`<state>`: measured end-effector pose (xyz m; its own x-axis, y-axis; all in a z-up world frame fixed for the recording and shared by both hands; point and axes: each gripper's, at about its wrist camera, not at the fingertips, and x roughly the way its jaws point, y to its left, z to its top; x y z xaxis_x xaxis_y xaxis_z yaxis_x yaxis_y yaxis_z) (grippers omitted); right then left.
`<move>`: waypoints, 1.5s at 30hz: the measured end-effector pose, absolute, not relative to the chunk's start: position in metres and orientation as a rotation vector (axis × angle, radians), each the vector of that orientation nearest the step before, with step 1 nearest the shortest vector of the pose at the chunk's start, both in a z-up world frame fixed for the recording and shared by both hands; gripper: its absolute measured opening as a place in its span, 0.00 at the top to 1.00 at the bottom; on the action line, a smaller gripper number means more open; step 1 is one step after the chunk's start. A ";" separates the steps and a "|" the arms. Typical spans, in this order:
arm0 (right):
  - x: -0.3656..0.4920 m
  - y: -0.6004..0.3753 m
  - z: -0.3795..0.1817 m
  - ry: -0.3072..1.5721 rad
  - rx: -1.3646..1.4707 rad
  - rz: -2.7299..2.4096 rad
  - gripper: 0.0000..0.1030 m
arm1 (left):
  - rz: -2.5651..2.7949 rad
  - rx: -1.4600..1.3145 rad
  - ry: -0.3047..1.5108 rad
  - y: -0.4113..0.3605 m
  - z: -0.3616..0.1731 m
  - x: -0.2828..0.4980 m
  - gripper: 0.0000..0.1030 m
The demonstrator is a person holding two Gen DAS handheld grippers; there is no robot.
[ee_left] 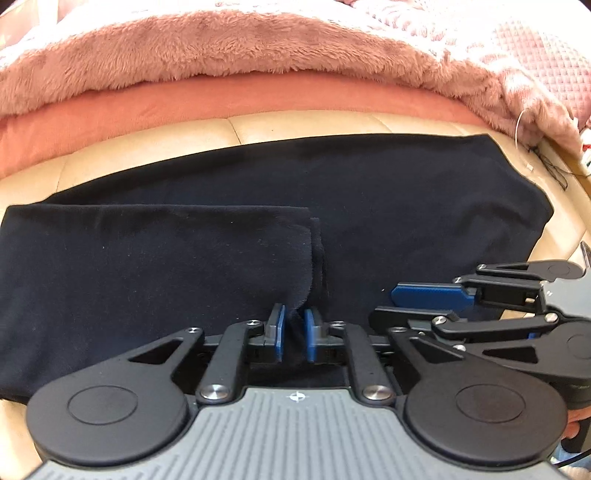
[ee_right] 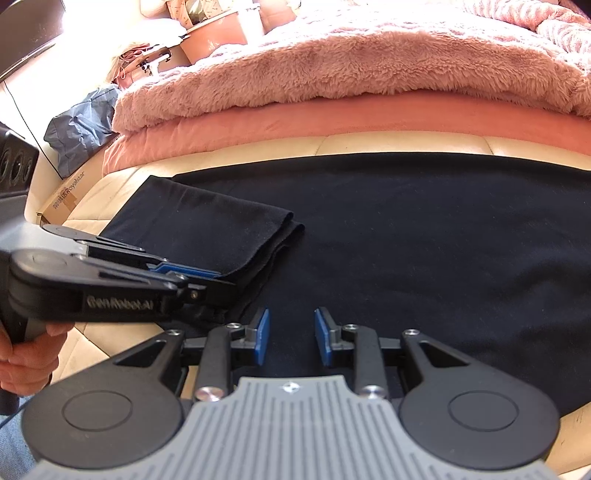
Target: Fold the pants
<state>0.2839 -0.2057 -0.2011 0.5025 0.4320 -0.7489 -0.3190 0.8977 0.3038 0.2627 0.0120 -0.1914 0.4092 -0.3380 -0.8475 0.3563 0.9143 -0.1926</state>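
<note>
Clutter (ee_right: 207, 33) beyond pink blanket (ee_right: 332, 66) appears from right wrist only.

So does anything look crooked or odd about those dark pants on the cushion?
Only slightly. The folded-over end of the pants has a wavy, uneven edge with its layers a little staggered, right where the left gripper pinches it. The right gripper is open over flat cloth. Nothing looks torn or spilled.
</note>
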 end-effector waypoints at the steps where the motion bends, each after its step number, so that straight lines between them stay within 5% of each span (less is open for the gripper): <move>1: 0.284 -0.205 -0.201 0.942 0.131 0.456 0.76 | -0.432 -0.022 1.064 0.018 -0.192 0.264 0.96; 9: 0.283 -0.207 -0.202 0.949 0.126 0.459 0.77 | -0.515 -0.388 1.133 0.071 -0.197 0.284 0.97; 26: 0.283 -0.203 -0.202 0.954 0.101 0.462 0.76 | -0.528 -0.545 1.150 0.093 -0.206 0.291 0.99; 45: 0.313 -0.191 -0.191 0.899 0.341 0.495 0.80 | -0.381 -0.299 1.043 0.079 -0.185 0.284 0.96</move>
<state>0.3127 -0.1913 -0.1906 0.5224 0.5430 -0.6575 -0.2648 0.8362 0.4802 0.2838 0.0792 -0.1847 0.4482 -0.4419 -0.7771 0.1629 0.8951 -0.4150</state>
